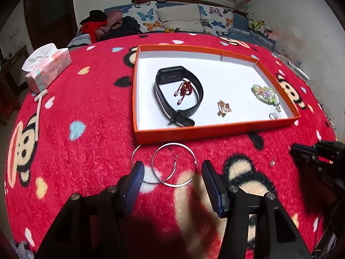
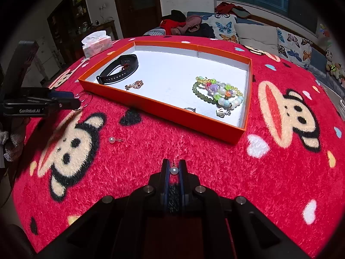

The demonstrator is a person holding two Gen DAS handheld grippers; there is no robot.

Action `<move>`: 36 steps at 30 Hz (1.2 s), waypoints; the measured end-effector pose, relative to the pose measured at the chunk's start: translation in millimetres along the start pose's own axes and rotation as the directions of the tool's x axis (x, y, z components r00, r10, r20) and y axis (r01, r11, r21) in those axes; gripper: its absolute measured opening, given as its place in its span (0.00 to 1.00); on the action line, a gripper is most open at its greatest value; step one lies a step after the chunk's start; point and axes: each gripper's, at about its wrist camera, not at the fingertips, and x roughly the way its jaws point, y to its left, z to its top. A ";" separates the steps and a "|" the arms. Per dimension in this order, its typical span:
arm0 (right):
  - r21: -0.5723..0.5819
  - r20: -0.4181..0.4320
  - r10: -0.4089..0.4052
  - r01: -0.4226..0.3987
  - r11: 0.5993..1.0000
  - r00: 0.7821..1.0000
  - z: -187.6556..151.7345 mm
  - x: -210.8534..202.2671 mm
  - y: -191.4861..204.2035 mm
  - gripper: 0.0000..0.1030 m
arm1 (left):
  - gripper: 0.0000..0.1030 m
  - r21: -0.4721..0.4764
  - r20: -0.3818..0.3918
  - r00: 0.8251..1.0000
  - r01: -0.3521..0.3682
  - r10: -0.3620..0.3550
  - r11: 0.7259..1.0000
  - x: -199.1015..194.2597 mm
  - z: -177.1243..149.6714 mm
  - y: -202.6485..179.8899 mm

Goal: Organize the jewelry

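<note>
An orange tray [image 1: 215, 128] [image 2: 163, 110] with a white floor sits on the red cartoon blanket. In it lie a black smart band [image 1: 179, 95] [image 2: 120, 69], a red charm [image 1: 184, 89], a small gold piece [image 1: 224, 108] [image 2: 134, 84], beaded bracelets [image 1: 265, 93] [image 2: 220, 91] and a ring [image 1: 273, 116] [image 2: 189, 109]. My left gripper [image 1: 172, 173] is open, its pads on either side of two silver hoop earrings [image 1: 172, 165] in front of the tray. My right gripper [image 2: 173, 169] is shut on a pearl stud earring [image 2: 173, 170]. A second pearl stud [image 2: 112, 139] [image 1: 272, 163] lies on the blanket.
A tissue pack [image 1: 48, 65] [image 2: 97, 43] and a white stick [image 1: 38, 112] lie at the left of the blanket. A sofa with butterfly cushions [image 1: 148, 17] and clothes stands behind. The right gripper shows in the left wrist view [image 1: 319, 157], the left gripper in the right wrist view [image 2: 43, 103].
</note>
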 end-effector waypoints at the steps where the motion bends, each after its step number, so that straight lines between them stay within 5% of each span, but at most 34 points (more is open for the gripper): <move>1: 0.000 0.001 0.003 -0.003 1.000 1.000 0.1 0.0 0.3 0.10 | 0.58 -0.006 -0.002 1.000 0.001 -0.001 1.000 1.3 1.2 -0.3; 20: 0.008 0.014 0.032 -0.032 0.999 0.999 1.5 0.9 -2.8 0.10 | 0.58 -0.077 -0.026 0.999 0.017 -0.019 0.997 25.3 42.5 7.6; 36: 0.013 0.018 0.042 -0.043 0.999 0.999 2.0 0.7 -3.6 0.10 | 0.58 -0.084 -0.019 0.995 -0.103 0.102 0.991 25.7 12.1 -13.1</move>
